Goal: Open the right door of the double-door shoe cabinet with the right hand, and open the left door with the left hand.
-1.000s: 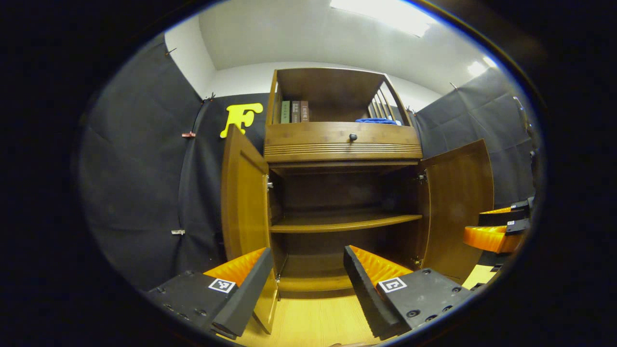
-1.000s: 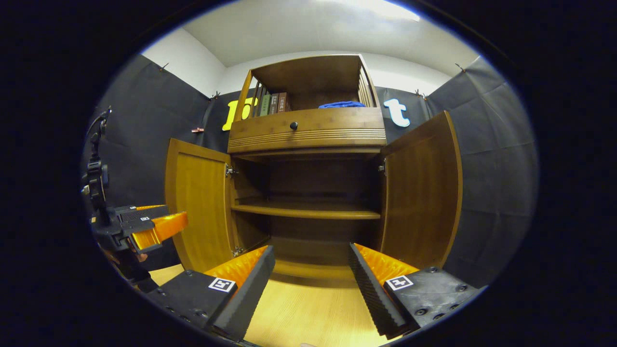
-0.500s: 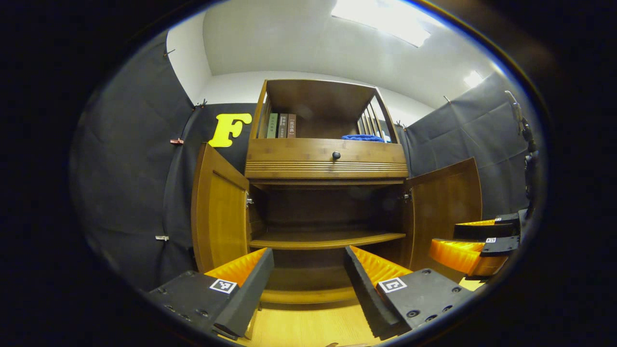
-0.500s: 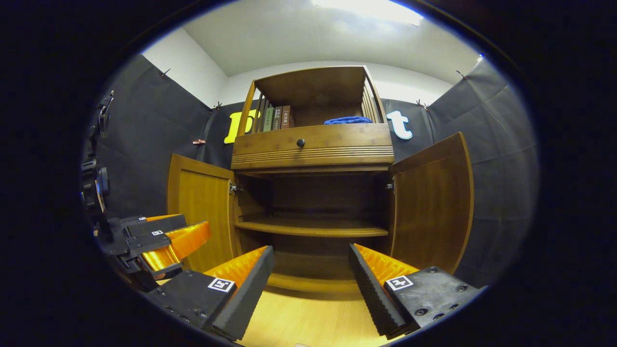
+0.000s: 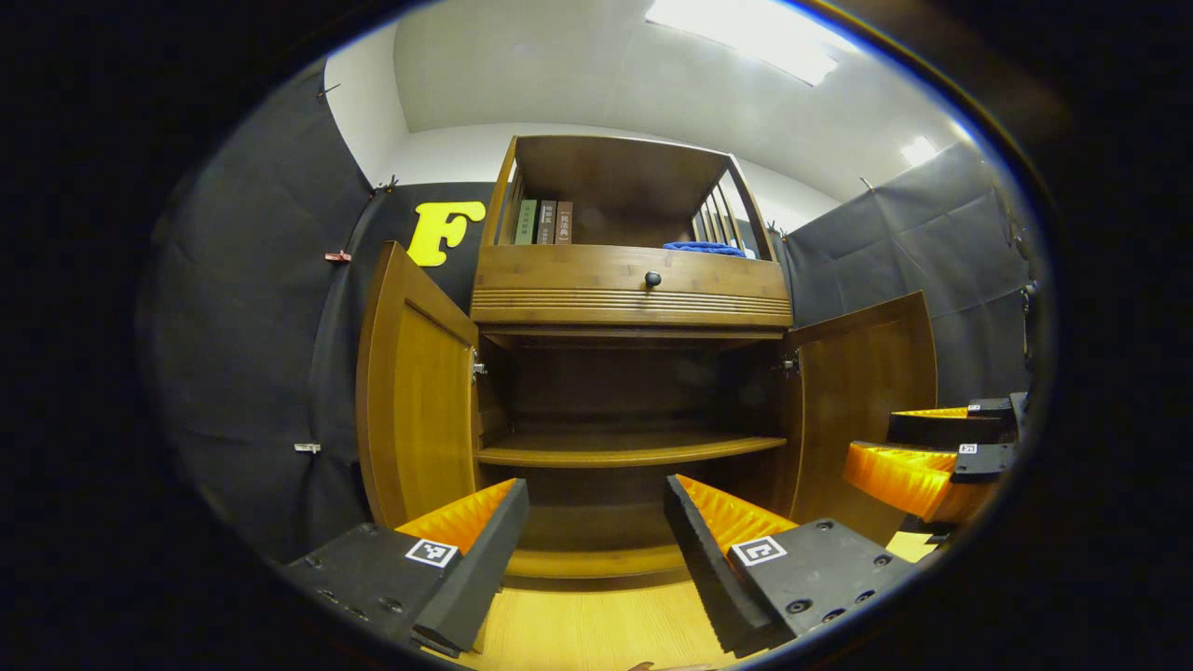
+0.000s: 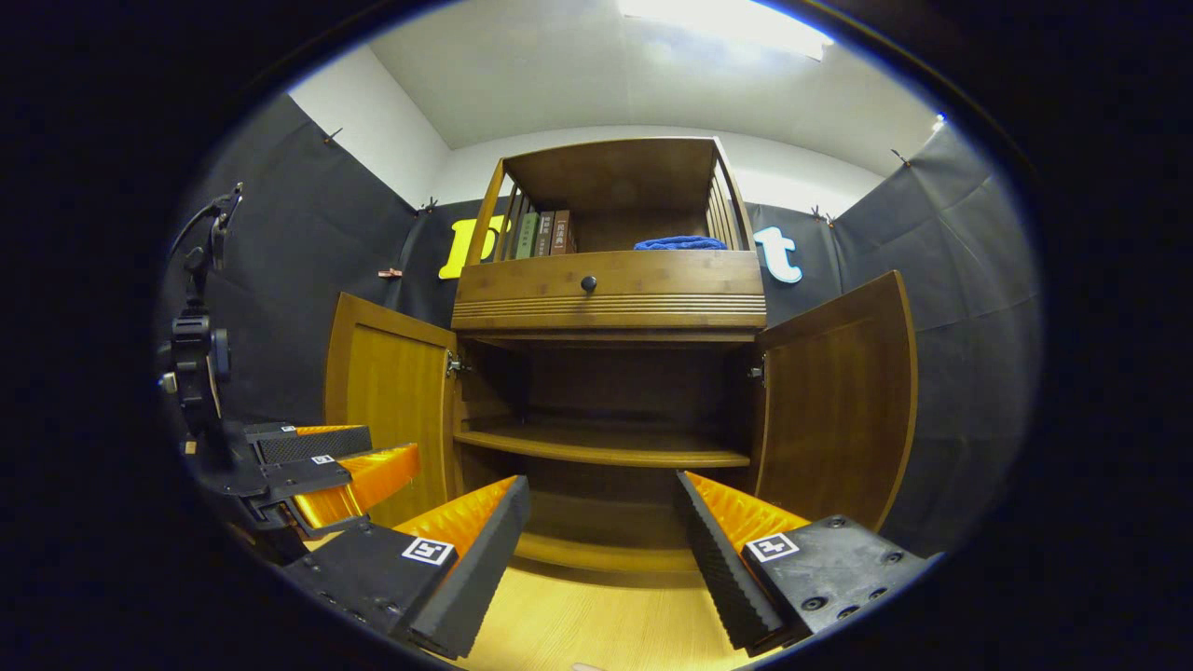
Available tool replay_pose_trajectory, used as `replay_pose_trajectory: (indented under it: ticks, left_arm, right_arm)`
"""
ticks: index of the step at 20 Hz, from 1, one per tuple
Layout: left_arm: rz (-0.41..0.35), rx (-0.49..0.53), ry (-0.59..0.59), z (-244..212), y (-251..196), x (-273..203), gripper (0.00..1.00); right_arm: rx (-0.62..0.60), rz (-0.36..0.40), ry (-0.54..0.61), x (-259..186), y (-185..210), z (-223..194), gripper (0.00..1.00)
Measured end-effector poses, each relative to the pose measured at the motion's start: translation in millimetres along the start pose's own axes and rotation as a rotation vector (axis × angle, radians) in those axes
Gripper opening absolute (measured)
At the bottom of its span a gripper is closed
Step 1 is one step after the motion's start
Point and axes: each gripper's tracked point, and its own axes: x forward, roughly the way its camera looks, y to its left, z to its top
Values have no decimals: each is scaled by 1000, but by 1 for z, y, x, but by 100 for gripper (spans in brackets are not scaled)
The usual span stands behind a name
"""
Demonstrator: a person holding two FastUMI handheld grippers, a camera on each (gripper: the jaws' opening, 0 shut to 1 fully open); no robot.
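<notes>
1. In the left gripper view, I saw the cabinet (image 5: 634,373) in the middle of the frame, with both lower doors swung outward.
2. The left door (image 5: 410,410) stood open at centre left, and the right door (image 5: 867,401) stood open at centre right, each hanging from its hinge side.
3. My left gripper (image 5: 596,550) sat at the bottom centre of that view, its fingers (image 5: 475,559) spread wide apart with nothing between them and touching neither door.
4. My right gripper (image 5: 932,452) showed at the lower right edge of the same view, just in front of the right door; its jaws were parted and held nothing.
5. In the right gripper view, the cabinet (image 6: 615,373) again filled the centre, left door (image 6: 391,401) at centre left and right door (image 6: 839,410) at centre right, both wide open.
6. The right gripper (image 6: 601,550) lay at the bottom centre there, fingers (image 6: 718,559) spread and empty, short of the cabinet.
7. The left gripper (image 6: 322,466) appeared at lower left, beside the left door, also agape.
8. Inside the cabinet I saw a bare shelf (image 6: 606,447) across the middle.
9. Above the doors ran a drawer (image 6: 606,289) with a dark knob (image 6: 588,282).
10. On top, books (image 6: 541,233) stood at upper left and a blue cloth (image 6: 680,244) lay to their right.
11. Wood floor (image 6: 578,624) showed between the fingers.
</notes>
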Motion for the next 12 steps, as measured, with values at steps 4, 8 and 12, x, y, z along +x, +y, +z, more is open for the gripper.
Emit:
replay_pose_trajectory:
  ticks: [4,8,12]
  left_arm:
    - [-5,5,1,-2,4,-2,91]
    - [-4,20,-2,-1,5,-4,93]
    - [-12,23,-8,-1,1,-5,93]
  right_arm:
    - [2,-7,0,2,0,-2,98]
    - [5,-4,4,2,0,-2,98]
    - [1,-11,1,3,0,-2,98]
